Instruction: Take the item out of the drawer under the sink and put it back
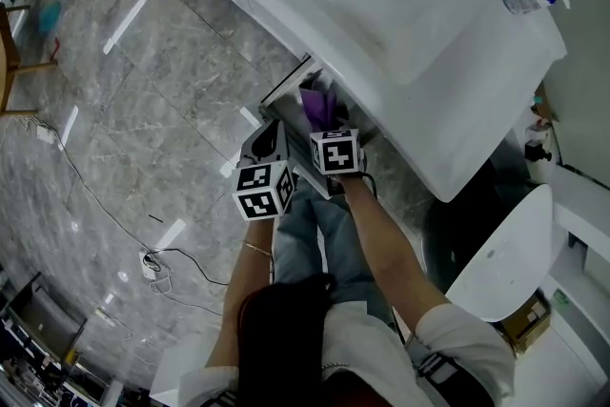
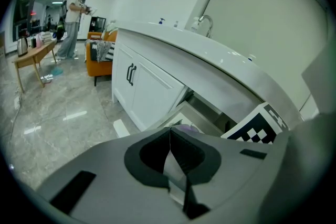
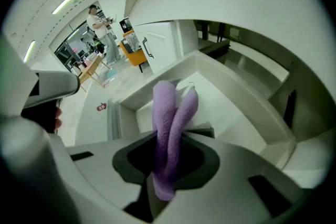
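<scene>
on your left, the left gripper (image 2: 170,138) hangs just outside the open drawer (image 1: 286,83), jaws pressed together with nothing between them. it is idle, and it sits close to the drawer's front corner. if you swing it inward without looking, it could knock the drawer front and push the drawer while your other tool is over it.

moving right, the right gripper (image 3: 167,168) has its jaws narrowed onto the purple cloth (image 3: 172,110). it pinches a doubled fold low down, and two soft lobes stand up past the tips. the cloth sits over the drawer's opening, under the overhang of the counter that carries the sink (image 1: 410,5).

the grip looks to me like the weak spot. the pads hold only a bunched fold, and plush fabric squashes and creeps. a quick lift or a jerk could let one layer slide out, and the cloth would drop on the drawer rim or the marble floor (image 1: 143,110).

further right, the counter edge hangs close above the drawer. if you raise your hand steeply, the marker cube or the free lobes may catch on that edge and drag the cloth out of the jaws. draw it toward you and low before lifting, i'd say. when you put it back, open the jaws only once the cloth is well inside the walls.
</scene>
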Tool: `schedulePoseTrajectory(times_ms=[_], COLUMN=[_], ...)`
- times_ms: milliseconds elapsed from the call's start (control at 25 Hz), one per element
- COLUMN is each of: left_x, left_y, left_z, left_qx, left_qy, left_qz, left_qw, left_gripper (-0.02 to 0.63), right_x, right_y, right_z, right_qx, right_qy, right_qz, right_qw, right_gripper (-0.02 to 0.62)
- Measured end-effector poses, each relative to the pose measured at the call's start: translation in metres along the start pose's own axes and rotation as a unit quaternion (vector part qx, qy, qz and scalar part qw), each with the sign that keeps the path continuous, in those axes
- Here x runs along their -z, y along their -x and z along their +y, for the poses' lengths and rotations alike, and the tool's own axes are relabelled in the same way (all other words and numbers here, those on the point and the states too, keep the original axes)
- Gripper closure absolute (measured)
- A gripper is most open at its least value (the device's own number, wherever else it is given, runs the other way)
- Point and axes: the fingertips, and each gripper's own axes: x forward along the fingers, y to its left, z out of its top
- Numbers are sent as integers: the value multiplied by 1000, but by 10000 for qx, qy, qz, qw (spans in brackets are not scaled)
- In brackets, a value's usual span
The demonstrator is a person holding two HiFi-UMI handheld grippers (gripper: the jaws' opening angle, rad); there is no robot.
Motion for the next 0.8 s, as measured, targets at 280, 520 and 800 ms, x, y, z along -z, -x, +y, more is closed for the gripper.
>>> schedulePoseTrajectory(times_ms=[280,520,800], left_x=[3,-2,-2], left_y=[11,23,36], left_z=[-7,-10,-26], left_qx=[5,-68,-31], left_qy=[91,96,307], left_qz=[87,39,22], left_qw=[9999,9999,9995], left_gripper=[601,601,601], right_x=[-9,-16,-26], right_y=[28,50,79], right_z=[15,27,37], right_qx=[-263,-491,-650], right_qy=[-199,-21,167], right_qz=[-251,-375,-544], right_qw=[9991,9981,9963], right_gripper=[514,514,514])
